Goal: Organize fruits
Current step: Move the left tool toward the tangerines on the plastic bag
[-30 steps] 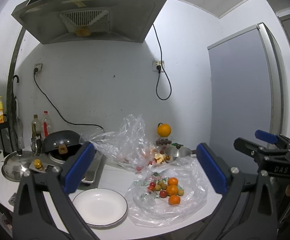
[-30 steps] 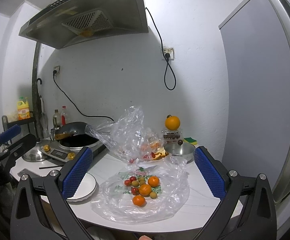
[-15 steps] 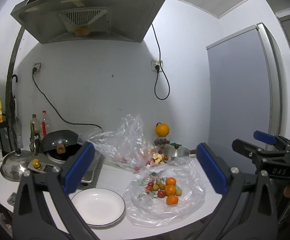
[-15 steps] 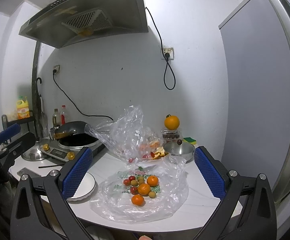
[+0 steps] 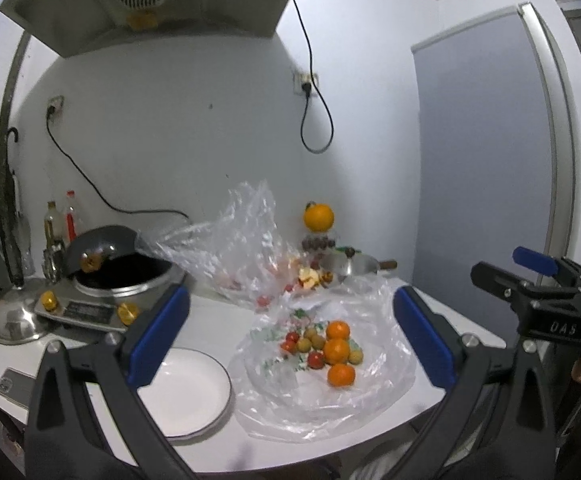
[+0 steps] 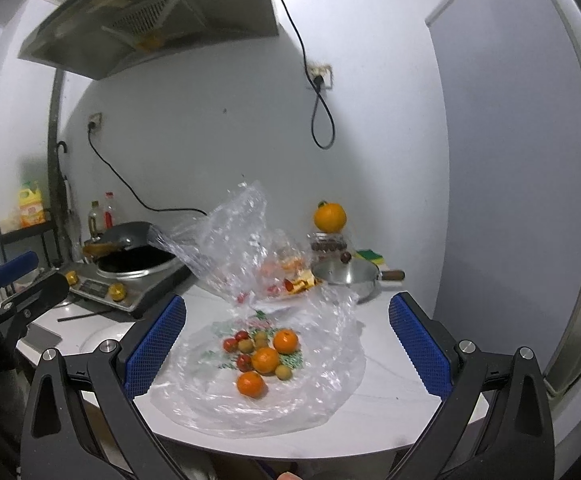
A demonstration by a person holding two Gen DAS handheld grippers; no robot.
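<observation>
Range hood (image 5: 142, 4) overhead, far left. Below it, a black wok (image 5: 118, 268) sits on the induction cooker (image 5: 90, 312), steel lid (image 5: 14, 320) lying just beside. A small steel saucepan (image 6: 346, 276) stands far ahead against the wall, fridge (image 6: 522, 184) off right, phone (image 5: 14, 386) near-left.

Wide-open left tool (image 5: 290, 328) above counter — white plate (image 5: 186, 392) beside fruit pile (image 5: 326, 350) on clear bag (image 5: 322, 396).

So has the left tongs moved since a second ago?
Yes. The left tongs has dropped and come nearer the counter: the range hood sits higher in its view, and the white plate looks bigger.
</observation>
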